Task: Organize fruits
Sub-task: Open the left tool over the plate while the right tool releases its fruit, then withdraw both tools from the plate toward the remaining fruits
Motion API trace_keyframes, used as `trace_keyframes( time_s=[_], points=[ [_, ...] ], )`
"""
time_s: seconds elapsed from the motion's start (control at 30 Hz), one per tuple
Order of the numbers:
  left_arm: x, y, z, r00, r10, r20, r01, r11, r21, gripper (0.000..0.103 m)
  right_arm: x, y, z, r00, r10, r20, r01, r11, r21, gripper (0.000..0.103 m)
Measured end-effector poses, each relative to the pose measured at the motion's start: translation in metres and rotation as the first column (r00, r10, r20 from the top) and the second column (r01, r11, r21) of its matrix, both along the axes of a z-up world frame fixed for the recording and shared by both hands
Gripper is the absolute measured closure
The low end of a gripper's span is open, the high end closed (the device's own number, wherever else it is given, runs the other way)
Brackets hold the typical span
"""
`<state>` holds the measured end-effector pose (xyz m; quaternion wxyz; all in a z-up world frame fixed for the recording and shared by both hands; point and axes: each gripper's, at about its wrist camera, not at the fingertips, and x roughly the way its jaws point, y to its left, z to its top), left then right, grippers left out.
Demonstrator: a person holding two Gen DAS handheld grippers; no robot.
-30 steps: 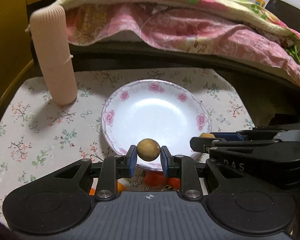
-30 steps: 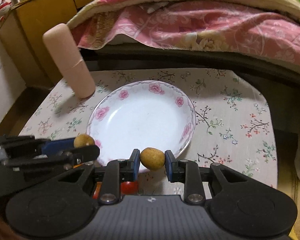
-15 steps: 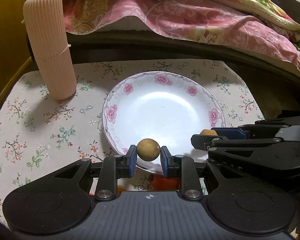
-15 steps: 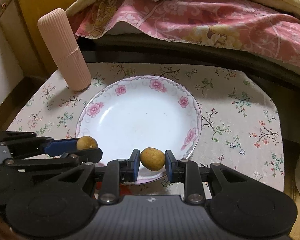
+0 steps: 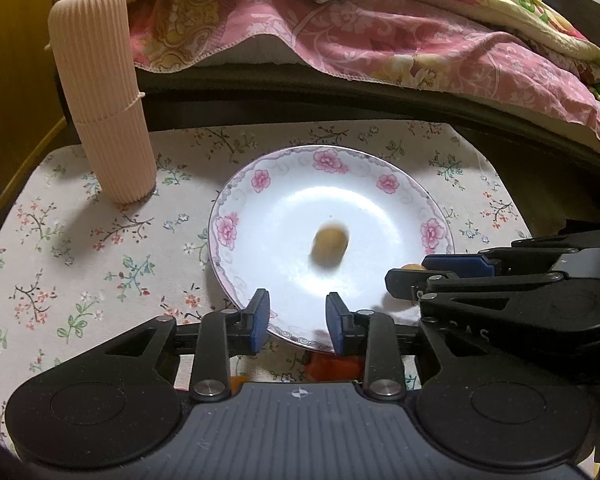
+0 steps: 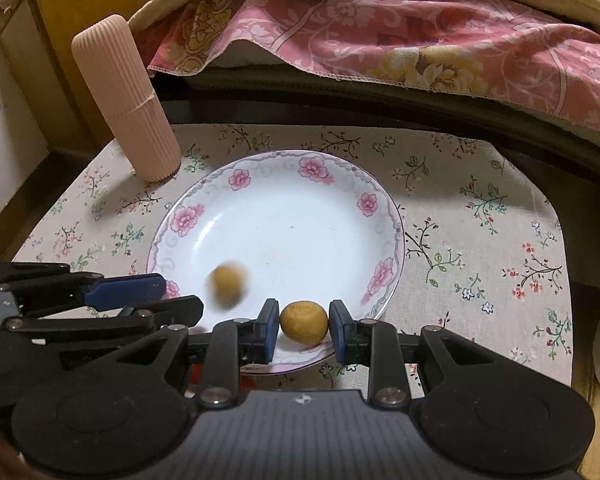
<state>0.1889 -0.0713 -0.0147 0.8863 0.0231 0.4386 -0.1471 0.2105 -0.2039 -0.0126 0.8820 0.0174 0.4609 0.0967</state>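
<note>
The left gripper (image 5: 298, 318) is open, with nothing between its blue pads. Just ahead of it a small brown fruit (image 5: 329, 245) shows blurred over the white middle of the flowered plate (image 5: 236, 200); I cannot tell if it touches the plate. The right gripper (image 6: 304, 330) is closed on a second brown fruit (image 6: 303, 321), and holds it above the near rim of the same plate. The plate stands on the desk (image 6: 480, 216), which is covered with a floral cloth. A ribbed pink cylinder (image 5: 102, 96) stands upright on the cloth, to the far left of the plate and apart from it. Behind the desk hangs a pink flowered blanket (image 6: 400, 28).
</note>
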Motion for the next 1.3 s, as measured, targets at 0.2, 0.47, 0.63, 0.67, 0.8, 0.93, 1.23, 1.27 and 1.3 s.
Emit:
trace_keyframes(
  time_s=[0.2,0.47,0.63,0.67,0.8,0.93,1.23,1.27,1.3],
  points=[
    [-0.002,0.001,0.001,1.000,0.001,0.000,-0.001,1.000,-0.001,0.051,-0.001,-0.003,0.002,1.000,-0.011,0.013,0.011,1.000,0.001,0.073],
    [-0.005,0.001,0.002,1.000,-0.011,0.007,0.011,1.000,0.012,0.045,-0.002,-0.010,0.007,0.999,-0.035,0.034,0.035,0.999,0.017,0.068],
    [-0.008,0.001,0.004,1.000,-0.021,0.013,0.020,0.999,0.027,0.039,-0.005,-0.010,0.010,0.999,-0.030,0.041,0.029,0.999,0.020,0.068],
    [-0.009,0.002,0.004,1.000,-0.021,0.015,0.021,0.999,0.024,0.039,-0.006,-0.009,0.010,0.999,-0.027,0.043,0.026,0.999,0.018,0.068],
    [-0.010,0.006,0.005,1.000,-0.020,0.006,0.019,1.000,0.021,0.039,-0.009,-0.010,0.011,0.999,-0.021,0.042,0.020,1.000,0.015,0.068],
    [-0.012,0.008,0.006,1.000,-0.017,0.006,0.017,1.000,0.020,0.034,-0.011,-0.009,0.012,0.999,-0.018,0.039,0.017,1.000,0.017,0.068],
    [-0.015,0.010,0.008,1.000,-0.029,-0.011,0.029,0.999,0.026,0.033,-0.016,-0.005,0.012,1.000,0.007,0.030,-0.008,1.000,0.015,0.068],
    [-0.015,0.010,0.009,1.000,-0.028,-0.012,0.029,0.999,0.025,0.032,-0.016,-0.005,0.012,1.000,0.006,0.029,-0.007,1.000,0.016,0.068],
    [-0.016,0.011,0.009,1.000,-0.027,-0.013,0.028,0.999,0.023,0.031,-0.017,-0.006,0.012,1.000,0.006,0.028,-0.007,1.000,0.018,0.068]
  ],
)
